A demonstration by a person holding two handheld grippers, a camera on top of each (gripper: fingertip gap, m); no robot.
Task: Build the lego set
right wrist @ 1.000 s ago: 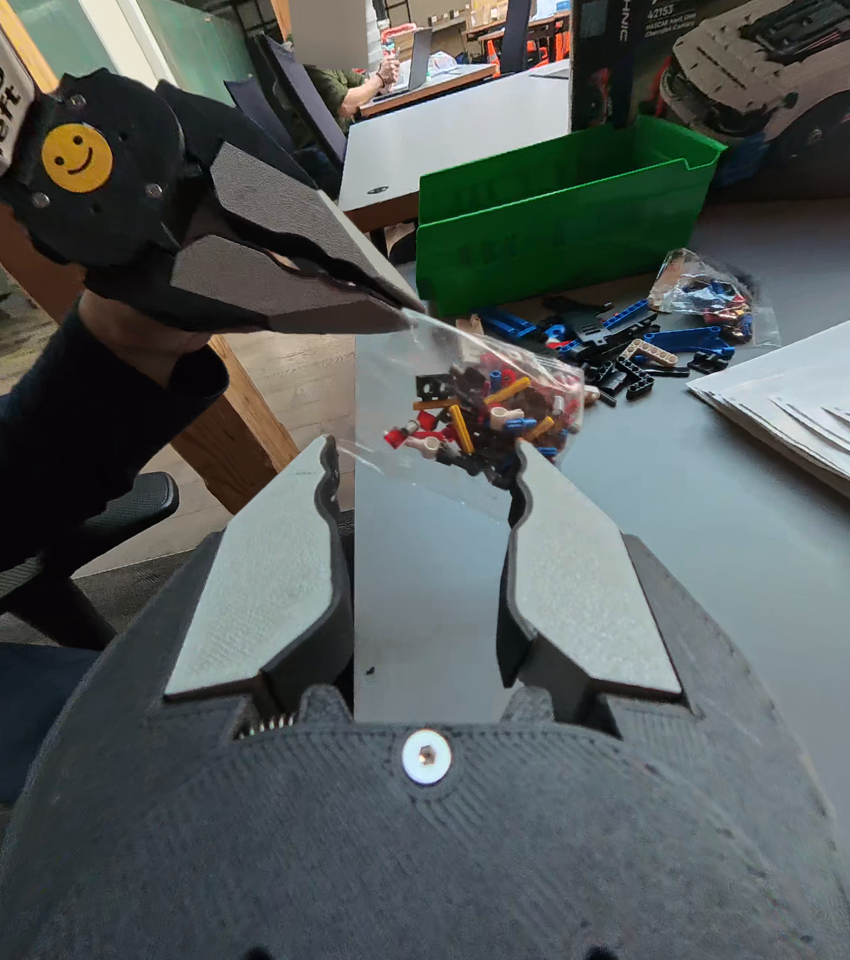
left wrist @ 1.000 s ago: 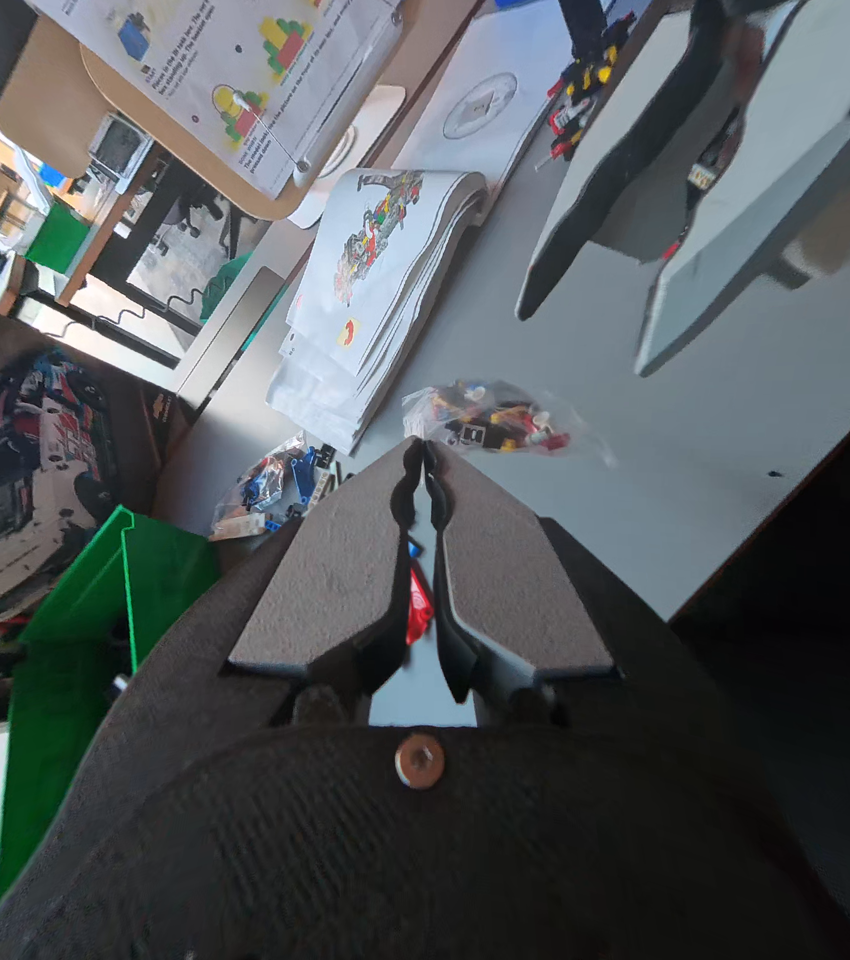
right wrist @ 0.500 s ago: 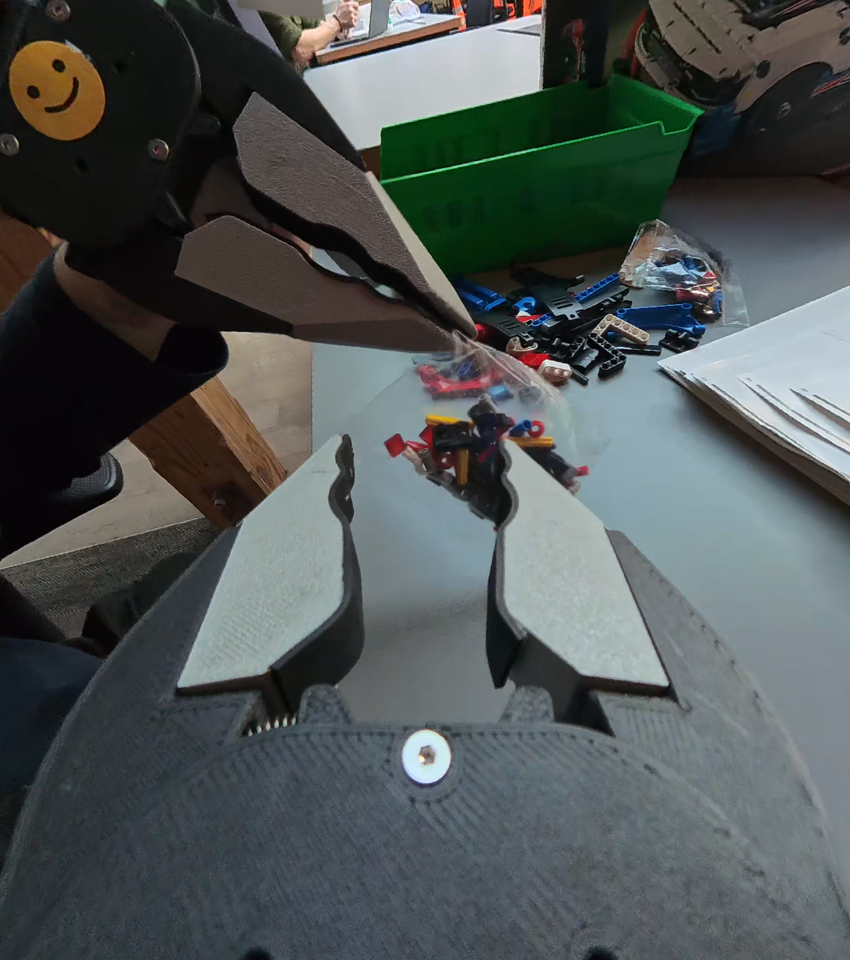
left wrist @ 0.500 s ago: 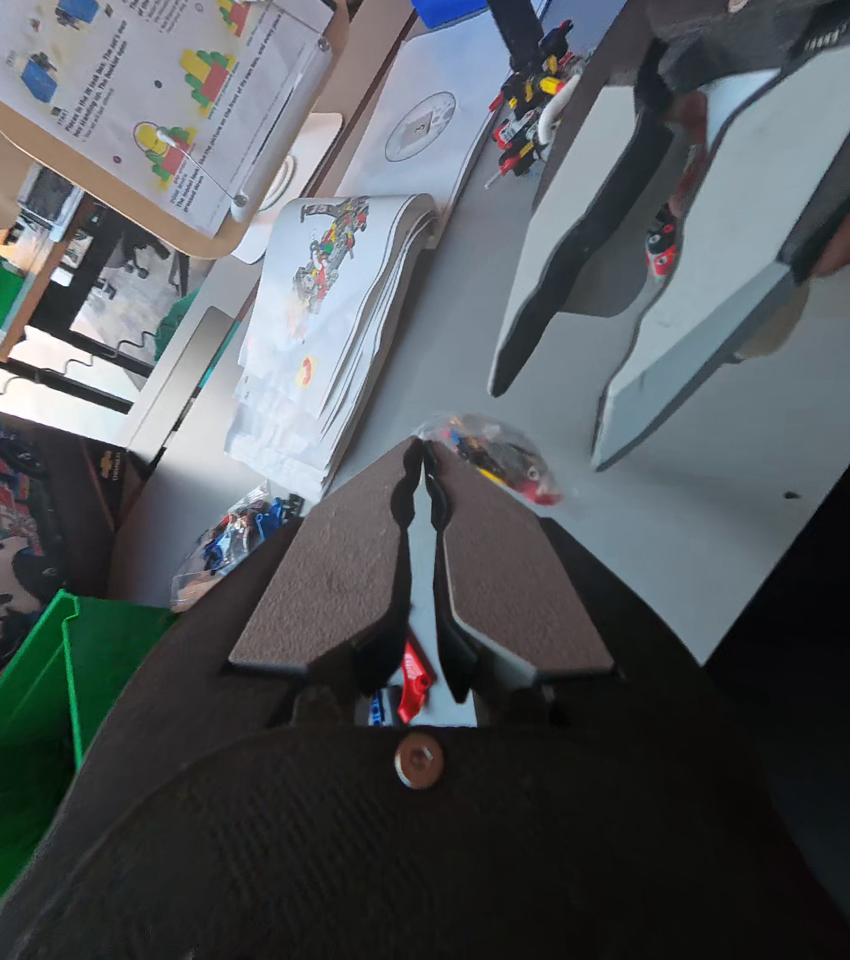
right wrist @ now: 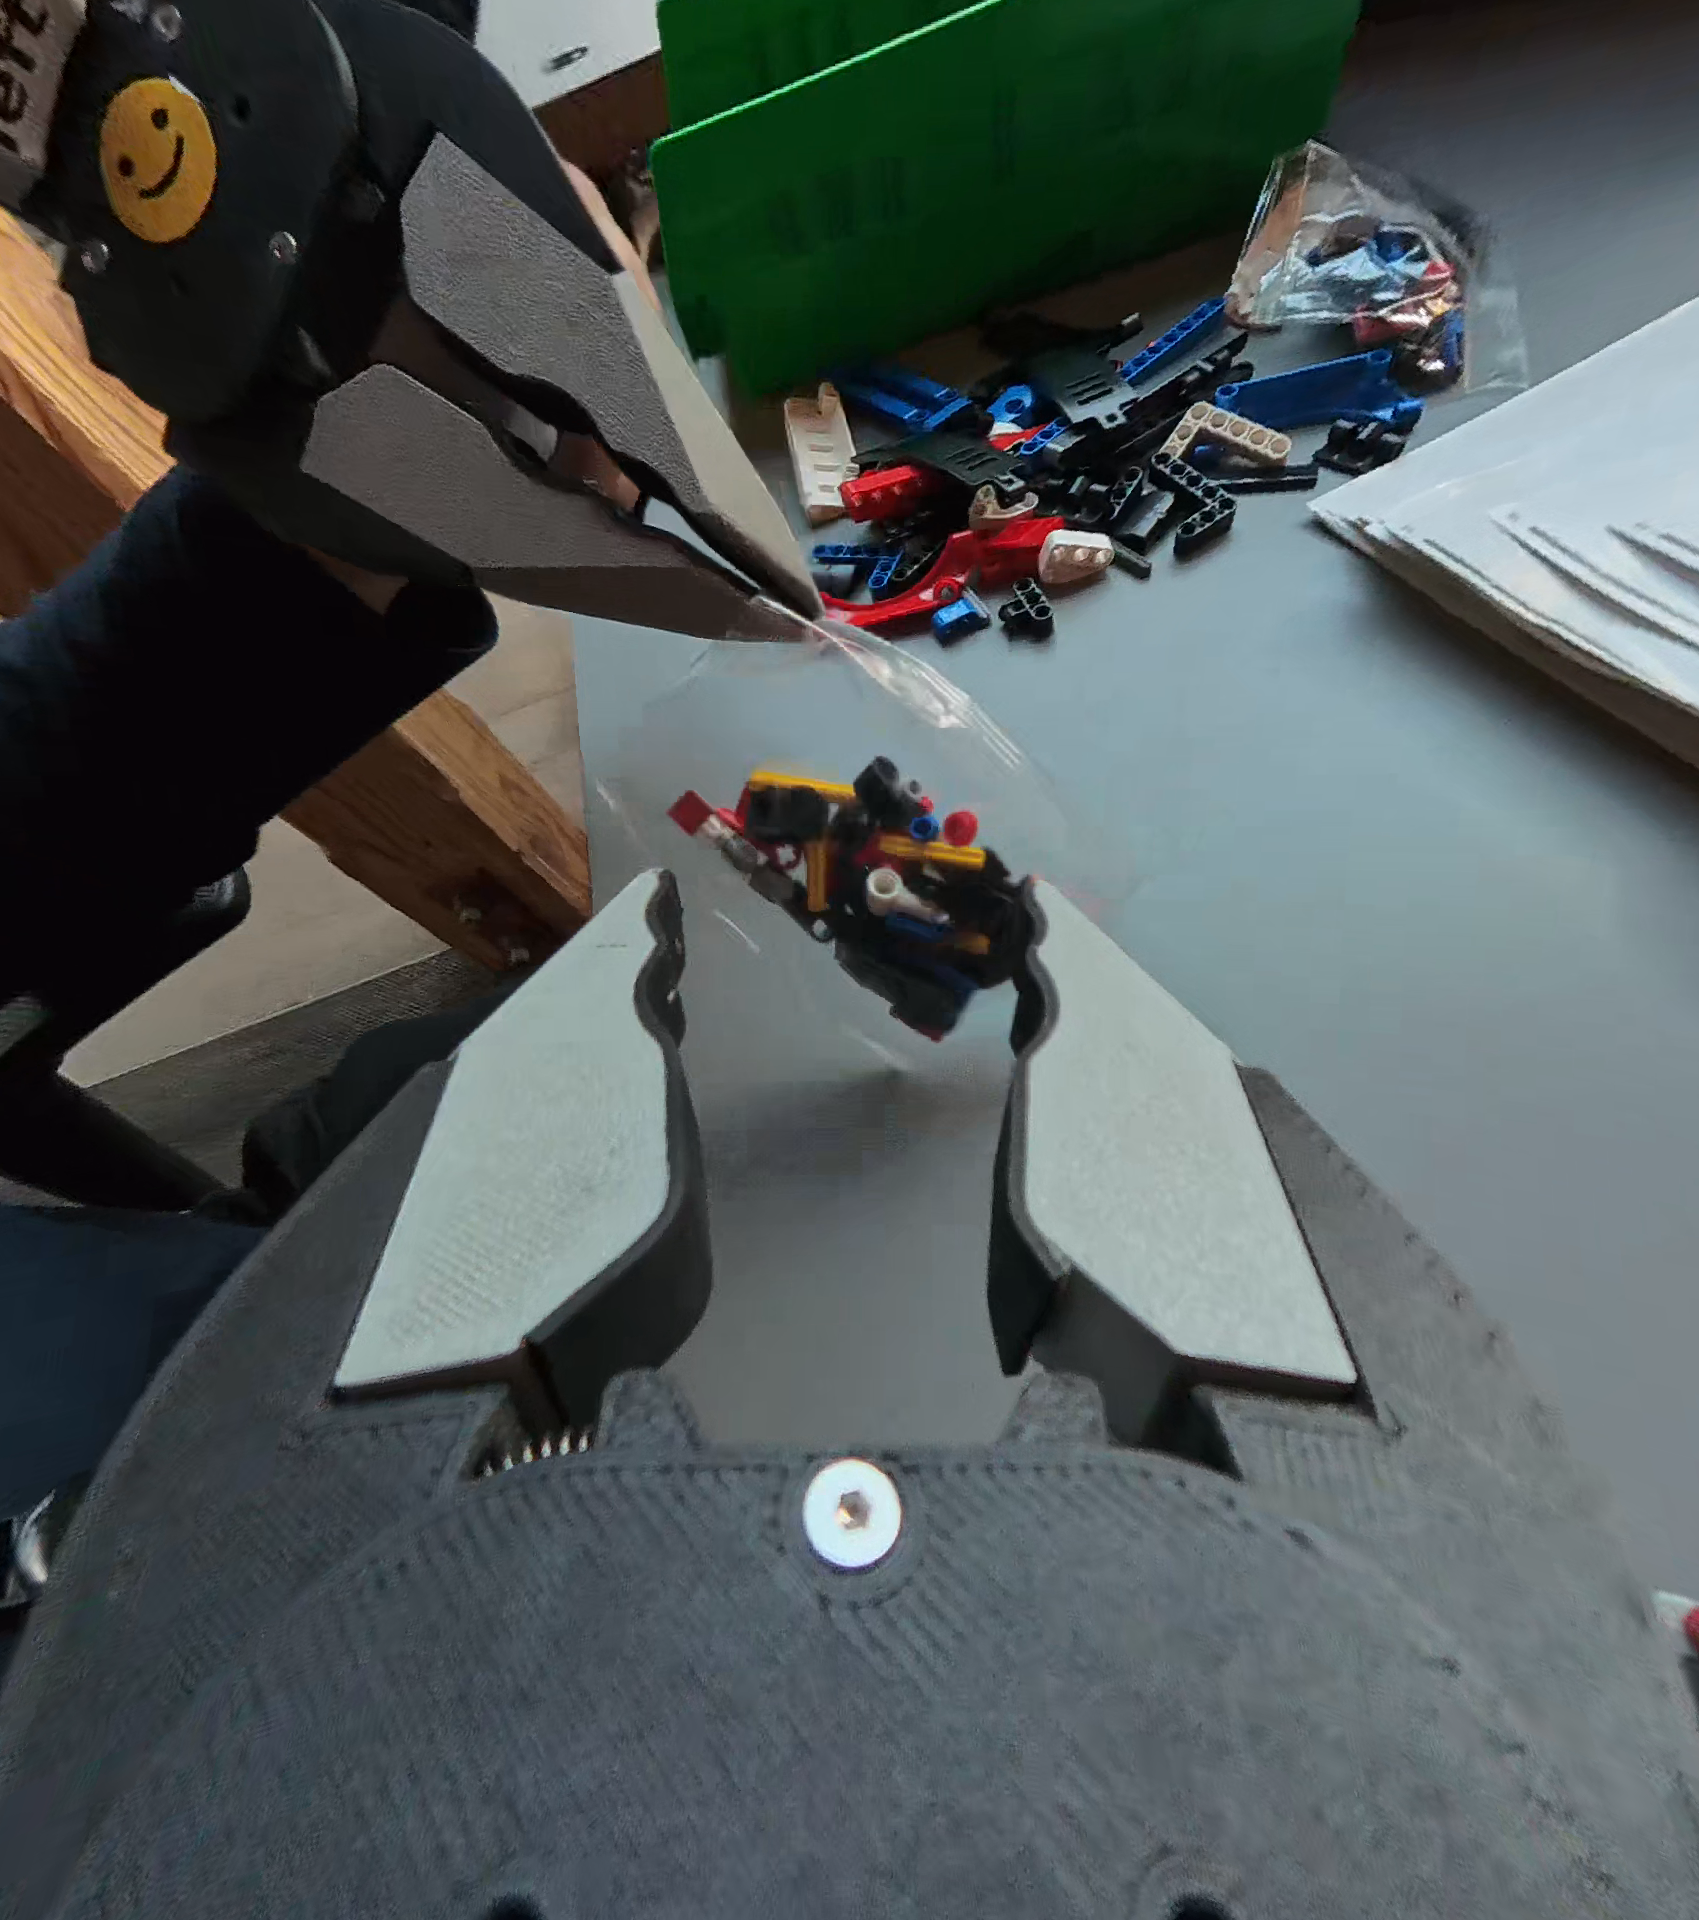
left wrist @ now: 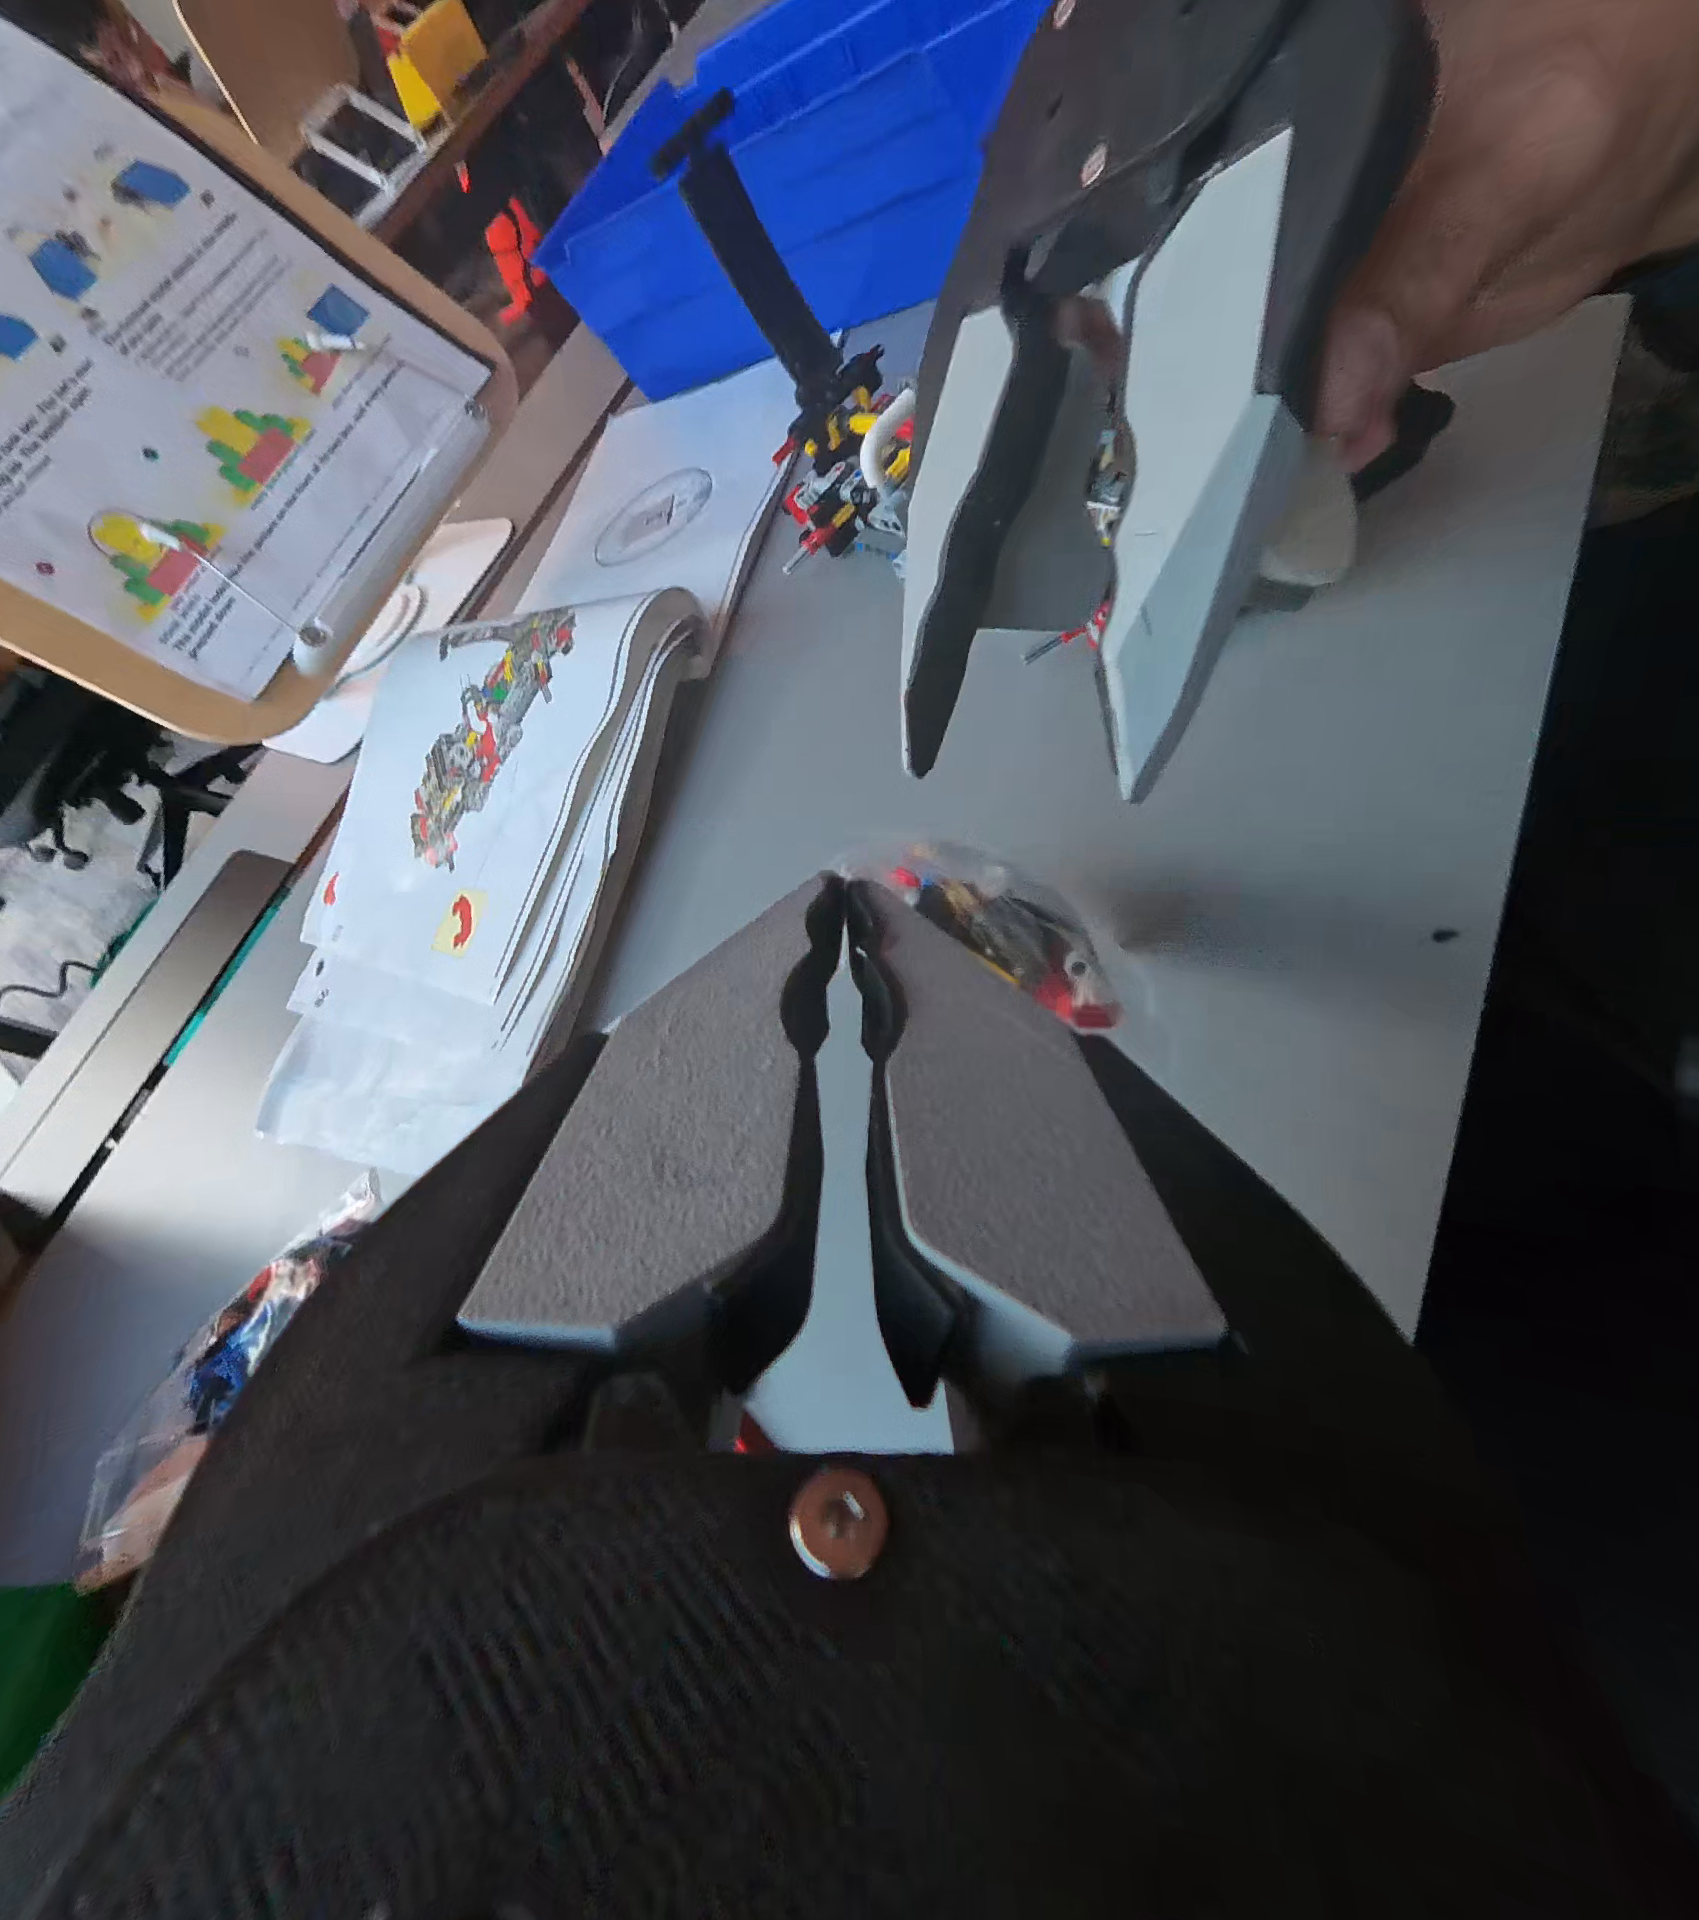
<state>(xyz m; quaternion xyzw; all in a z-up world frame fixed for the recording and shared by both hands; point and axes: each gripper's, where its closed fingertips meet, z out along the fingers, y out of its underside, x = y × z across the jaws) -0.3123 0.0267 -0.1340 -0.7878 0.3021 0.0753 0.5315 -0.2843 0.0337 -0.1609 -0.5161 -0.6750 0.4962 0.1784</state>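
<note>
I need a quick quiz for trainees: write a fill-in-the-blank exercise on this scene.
1. The left gripper pinches the top edge of a clear plastic bag of small building pieces with its jaws ____.
2. The right gripper has its jaws ____, with the bag's lower part between its fingers.
3. Loose red, blue and black building pieces lie on the grey table in front of a ____ plastic bin.
4. Beside the loose pieces lies a second clear ____ of pieces.

Missing words: shut; open; green; bag

The grey tabletop (right wrist: 1344,935) carries a green bin (right wrist: 928,177), loose building pieces (right wrist: 1053,478) (beside a bagged lot (right wrist: 1364,260)), stacked booklets (left wrist: 512,831) and a blue bin (left wrist: 803,177).
</note>
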